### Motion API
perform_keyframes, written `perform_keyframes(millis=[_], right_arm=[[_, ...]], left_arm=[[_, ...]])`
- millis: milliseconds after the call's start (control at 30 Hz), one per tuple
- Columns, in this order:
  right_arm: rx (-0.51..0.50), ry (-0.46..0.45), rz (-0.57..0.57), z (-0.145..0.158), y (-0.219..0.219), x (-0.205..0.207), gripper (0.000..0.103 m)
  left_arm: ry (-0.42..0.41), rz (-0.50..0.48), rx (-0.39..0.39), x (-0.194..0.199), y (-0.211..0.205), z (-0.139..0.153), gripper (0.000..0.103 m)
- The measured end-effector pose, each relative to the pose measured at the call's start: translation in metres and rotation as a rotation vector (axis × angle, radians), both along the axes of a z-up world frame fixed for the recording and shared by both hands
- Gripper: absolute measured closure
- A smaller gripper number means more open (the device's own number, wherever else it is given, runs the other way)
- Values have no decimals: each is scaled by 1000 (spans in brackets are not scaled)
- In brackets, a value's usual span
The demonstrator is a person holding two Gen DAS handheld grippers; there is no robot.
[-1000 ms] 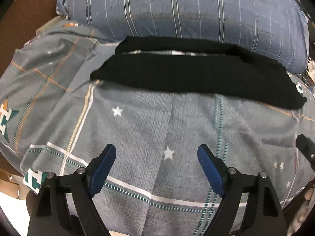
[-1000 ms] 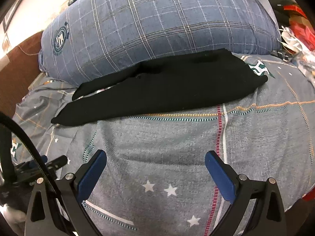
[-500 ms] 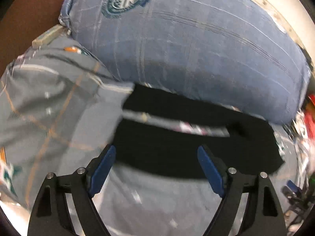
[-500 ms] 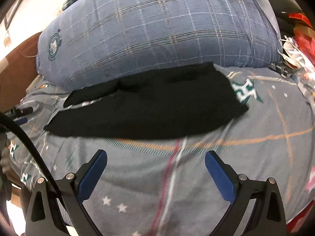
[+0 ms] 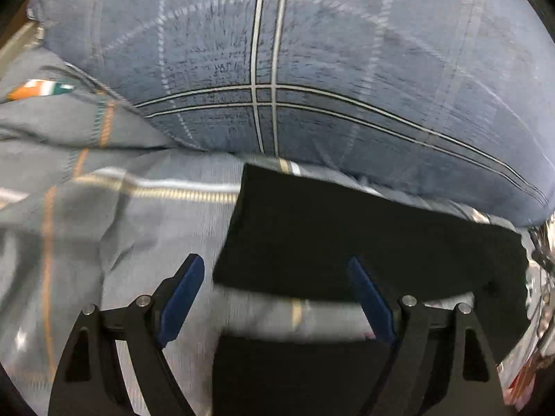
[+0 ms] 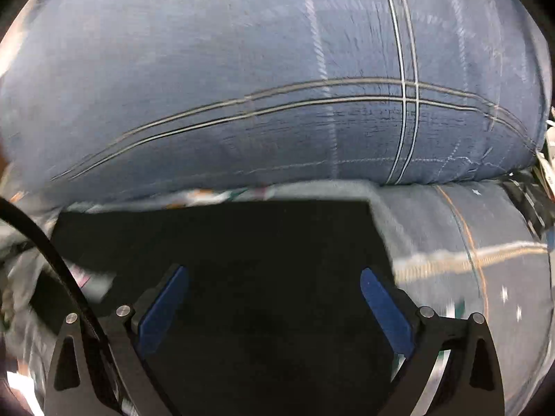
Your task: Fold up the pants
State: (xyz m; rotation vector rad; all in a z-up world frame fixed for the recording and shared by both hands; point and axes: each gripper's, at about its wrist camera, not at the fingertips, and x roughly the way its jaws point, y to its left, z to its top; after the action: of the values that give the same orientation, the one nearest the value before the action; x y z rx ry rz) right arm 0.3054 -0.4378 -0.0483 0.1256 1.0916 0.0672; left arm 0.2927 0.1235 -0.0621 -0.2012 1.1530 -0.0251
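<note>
Closing in since 1 s ago, both my grippers, L (image 5: 274, 294) & R (image 6: 274, 298), fingers spread, holding nothing, now hang over black pants (image 5: 347, 235) at frame bottom, w/ plaid pillow (image 6: 277, 86) filling the top, so grab's next.

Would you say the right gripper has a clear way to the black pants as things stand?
Probably yes: the right gripper is open right over the black pants, with nothing between them; only the pillow lies beyond.

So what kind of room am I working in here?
Most likely a bedroom: the black pants lie on a bed covered by a grey star-print bedsheet, right up against a big blue plaid pillow. Both sets of jaws are open above it.
</note>
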Motion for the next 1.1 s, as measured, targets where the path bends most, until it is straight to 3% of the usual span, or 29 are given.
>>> perform_keyframes(millis=[67, 233, 400, 433, 467, 500, 533, 567, 633, 767, 1000, 1100], right_arm=[[-30, 37, -46, -16, -7, 33, 2], [-50, 99, -128, -45, -20, 73, 2], [-59, 153, -135, -60, -17, 86, 2], [-76, 163, -121, -62, -14, 86, 6], [-100, 169, -103, -62, -10, 86, 21], [-116, 171, -90, -63, -8, 85, 34], [-143, 167, -83, -61, -7, 82, 48], [-141, 164, -85, -57, -8, 80, 69], [-89, 157, -94, -45, -12, 75, 84], [-78, 89, -102, -13, -12, 58, 88], [-36, 9, -94, 49, -6, 13, 89], [32, -17, -87, 64, 4, -22, 89]], left_arm=[[13, 7, -23, 17, 6, -14, 18], [36, -13, -29, 49, 5, -41, 18], [59, -79, 75, 72, -14, -54, 11], [60, -90, 73, 73, -16, -53, 26], [41, -101, 67, 71, -19, -47, 74], [30, -120, 47, 68, -21, -41, 91], [23, -127, 50, 64, -23, -35, 91], [4, -139, 67, 59, -24, -29, 94], [-19, -143, 82, 47, -26, -20, 94], [-84, -157, 107, 21, -29, 4, 94], [-243, -144, 59, -46, -17, 71, 97], [-315, -145, 69, -72, -22, 80, 97]])
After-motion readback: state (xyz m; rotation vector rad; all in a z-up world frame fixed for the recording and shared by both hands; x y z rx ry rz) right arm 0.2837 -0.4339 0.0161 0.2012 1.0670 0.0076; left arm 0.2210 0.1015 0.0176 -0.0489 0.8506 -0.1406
